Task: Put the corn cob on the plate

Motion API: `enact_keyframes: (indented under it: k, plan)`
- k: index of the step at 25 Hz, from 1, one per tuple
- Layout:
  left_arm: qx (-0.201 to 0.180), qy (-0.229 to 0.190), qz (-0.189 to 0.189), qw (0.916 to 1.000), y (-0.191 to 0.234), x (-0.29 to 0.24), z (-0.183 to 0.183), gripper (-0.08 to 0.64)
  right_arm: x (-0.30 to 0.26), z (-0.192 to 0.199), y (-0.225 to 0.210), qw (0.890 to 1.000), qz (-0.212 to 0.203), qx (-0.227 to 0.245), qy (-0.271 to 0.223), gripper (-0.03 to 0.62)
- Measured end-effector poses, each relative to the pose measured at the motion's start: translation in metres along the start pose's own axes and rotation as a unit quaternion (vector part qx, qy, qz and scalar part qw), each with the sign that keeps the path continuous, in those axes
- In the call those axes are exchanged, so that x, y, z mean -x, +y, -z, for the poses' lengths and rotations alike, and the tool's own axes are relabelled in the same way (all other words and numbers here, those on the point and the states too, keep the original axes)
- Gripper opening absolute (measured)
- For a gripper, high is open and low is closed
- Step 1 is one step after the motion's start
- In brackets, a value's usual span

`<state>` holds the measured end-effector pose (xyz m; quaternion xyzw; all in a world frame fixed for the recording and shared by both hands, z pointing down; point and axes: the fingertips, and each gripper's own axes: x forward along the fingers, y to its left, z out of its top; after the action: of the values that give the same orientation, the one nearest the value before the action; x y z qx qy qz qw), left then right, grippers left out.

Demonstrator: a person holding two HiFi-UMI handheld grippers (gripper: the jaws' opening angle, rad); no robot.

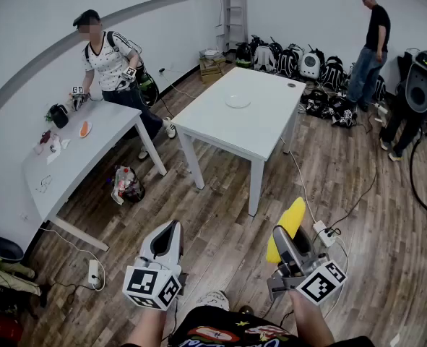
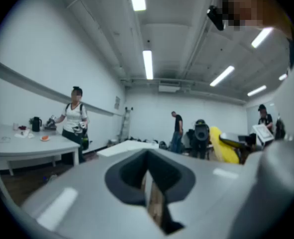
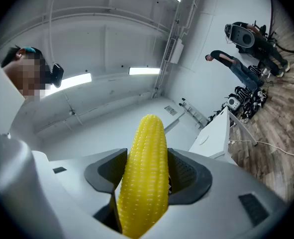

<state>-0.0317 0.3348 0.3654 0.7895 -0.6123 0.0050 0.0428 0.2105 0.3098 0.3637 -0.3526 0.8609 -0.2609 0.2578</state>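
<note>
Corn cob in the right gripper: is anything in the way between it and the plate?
Nothing visible blocks it. The corn cob, clamped in the right gripper, is held over open wooden floor. The plate lies empty on the white table ahead, with only tabletop around it.

Around us
We see a person (image 1: 110,62) at the grey table (image 1: 90,154) and backpacks (image 1: 285,60) along the far wall (image 1: 300,6).

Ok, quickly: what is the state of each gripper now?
Left gripper: closed, empty.
Right gripper: closed on the corn cob.
</note>
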Motion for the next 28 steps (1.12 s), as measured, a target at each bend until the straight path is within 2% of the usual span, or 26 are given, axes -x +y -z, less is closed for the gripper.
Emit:
enact_keyframes:
  k: [4,8,16,20,25,28]
  plan:
    - [0.006,0.005,0.008,0.9999,0.009,-0.023,0.009,-0.008,-0.021,0.007,-0.01,1.0,-0.002,-0.006,0.013,0.264]
    - [0.022,-0.015,0.024,0.9994,0.033,-0.075,0.006,-0.008,-0.066,0.001,-0.028,1.0,-0.001,-0.005,0.009,0.264]
    - [0.02,-0.031,0.062,0.9974,0.115,-0.194,-0.015,-0.008,-0.201,-0.009,-0.066,1.0,0.021,0.016,-0.013,0.264]
    - [0.024,-0.048,0.063,0.9966,0.17,-0.242,-0.025,-0.008,-0.275,-0.003,-0.089,0.999,0.036,0.006,-0.023,0.264]
    - [0.04,-0.031,0.067,0.9965,0.227,-0.281,-0.014,-0.008,-0.336,0.02,-0.113,0.998,0.063,-0.016,-0.014,0.264]
    - [0.045,-0.023,0.073,0.996,0.246,-0.305,-0.007,-0.008,-0.362,0.029,-0.132,0.997,0.073,-0.021,-0.003,0.263]
